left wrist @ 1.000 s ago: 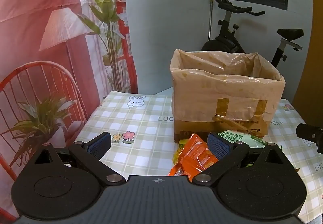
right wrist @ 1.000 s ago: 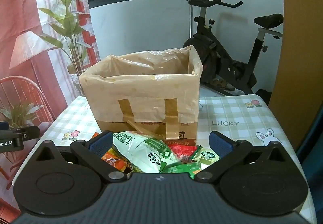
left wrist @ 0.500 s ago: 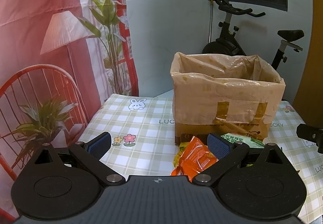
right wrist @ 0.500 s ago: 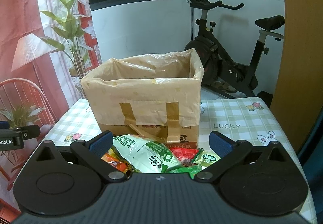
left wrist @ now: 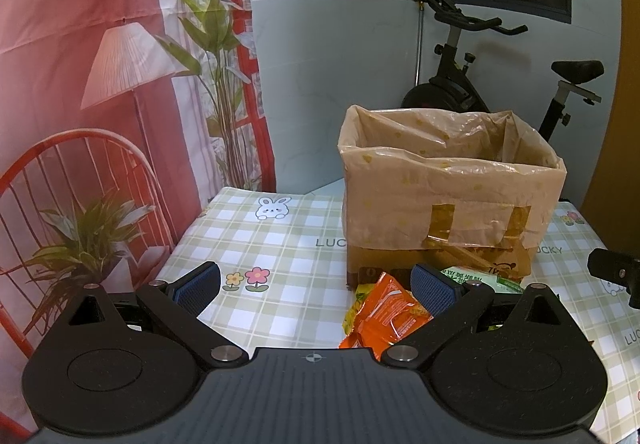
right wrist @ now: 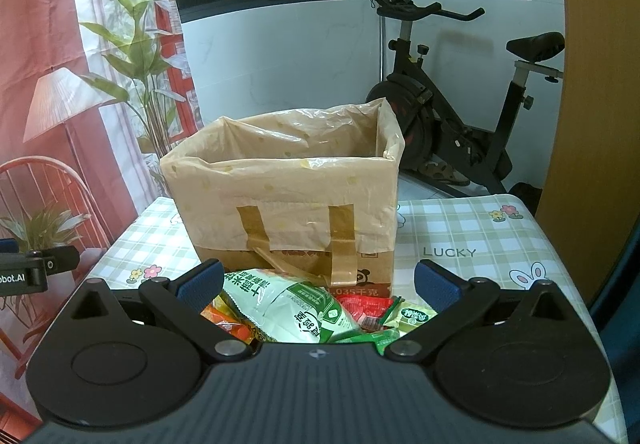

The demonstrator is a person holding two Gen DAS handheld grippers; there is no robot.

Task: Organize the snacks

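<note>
A cardboard box (left wrist: 448, 200) lined with a tan plastic bag stands on the checked table; it also shows in the right wrist view (right wrist: 288, 200). A pile of snack packets lies in front of it: an orange packet (left wrist: 390, 314), a large green and white bag (right wrist: 292, 308), a red packet (right wrist: 362, 306) and a small green packet (right wrist: 412, 314). My left gripper (left wrist: 316, 286) is open and empty, above the table left of the pile. My right gripper (right wrist: 318, 286) is open and empty, above the pile.
The checked tablecloth (left wrist: 272, 240) has rabbit and flower prints. An exercise bike (right wrist: 448, 116) stands behind the table. A printed curtain (left wrist: 100, 64) hangs at the left. The other gripper's edge (left wrist: 616, 272) shows at the right of the left wrist view.
Both grippers have risen and drawn back slightly, so the box sits a little lower and further in view. Jaws stay open; the snacks have not moved.
</note>
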